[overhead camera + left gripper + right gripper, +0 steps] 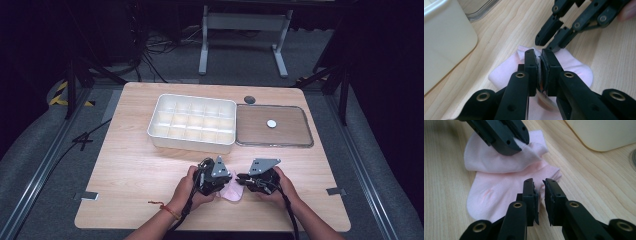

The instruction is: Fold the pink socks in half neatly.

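Pink sock [499, 192] on table [130, 165] near front edge, between both grippers, compartment tray [192, 122] at 12 o'clock. Long axis runs roughly 10 to 4 in right gripper view. Left gripper [539, 55] nearer – clenched on folded upper layer. Right gripper [539, 183] at sock's 3 o'clock edge – jaws slightly parted, gripping nothing yet.

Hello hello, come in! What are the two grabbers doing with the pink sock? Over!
Left gripper shut on pink sock, fingers pinching a fold. Right gripper slightly open at the sock's edge, nothing gripped. Sock lies on table, white tray behind, nothing in the way.
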`<state>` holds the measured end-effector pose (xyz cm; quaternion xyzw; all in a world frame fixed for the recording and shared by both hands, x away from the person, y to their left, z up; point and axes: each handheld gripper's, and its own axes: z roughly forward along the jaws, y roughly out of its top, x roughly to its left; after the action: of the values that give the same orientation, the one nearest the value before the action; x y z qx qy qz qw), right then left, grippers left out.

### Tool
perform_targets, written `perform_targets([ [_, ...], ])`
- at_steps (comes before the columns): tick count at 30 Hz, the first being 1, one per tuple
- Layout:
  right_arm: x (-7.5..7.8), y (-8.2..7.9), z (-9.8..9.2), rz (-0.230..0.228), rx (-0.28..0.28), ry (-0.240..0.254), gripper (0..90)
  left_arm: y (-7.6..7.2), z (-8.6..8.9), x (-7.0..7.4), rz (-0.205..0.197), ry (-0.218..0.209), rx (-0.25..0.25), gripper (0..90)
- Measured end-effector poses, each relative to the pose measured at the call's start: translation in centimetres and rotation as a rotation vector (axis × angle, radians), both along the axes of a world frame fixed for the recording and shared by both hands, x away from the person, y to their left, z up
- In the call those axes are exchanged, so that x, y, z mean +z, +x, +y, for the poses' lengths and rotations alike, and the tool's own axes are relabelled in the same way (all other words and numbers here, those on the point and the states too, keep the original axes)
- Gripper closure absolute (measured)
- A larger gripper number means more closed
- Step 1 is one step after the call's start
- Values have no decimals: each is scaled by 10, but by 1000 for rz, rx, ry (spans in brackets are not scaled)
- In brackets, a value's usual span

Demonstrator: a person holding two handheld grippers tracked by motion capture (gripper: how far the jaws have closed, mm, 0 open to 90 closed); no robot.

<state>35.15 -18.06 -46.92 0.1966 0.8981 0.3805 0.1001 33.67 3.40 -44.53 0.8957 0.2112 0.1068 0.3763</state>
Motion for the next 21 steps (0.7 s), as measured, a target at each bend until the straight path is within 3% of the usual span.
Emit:
perform_targets([
  [4,-1,1,2,4,2,0,796,2,-1,0,-7,-17,9,836],
  [9,-1,1,2,5,2,-1,792,1,-8,-4,-6,-3,6,837],
  [15,3,1,-4,6,-1,-5,798,2,-9,-8,15,-23,15,821],
  [18,1,1,-4,15,0,-6,805,2,-9,-8,13,-49,21,777],
  [21,0,2,-4,22,4,1,810,2,-3,-3,20,-95,33,664],
])
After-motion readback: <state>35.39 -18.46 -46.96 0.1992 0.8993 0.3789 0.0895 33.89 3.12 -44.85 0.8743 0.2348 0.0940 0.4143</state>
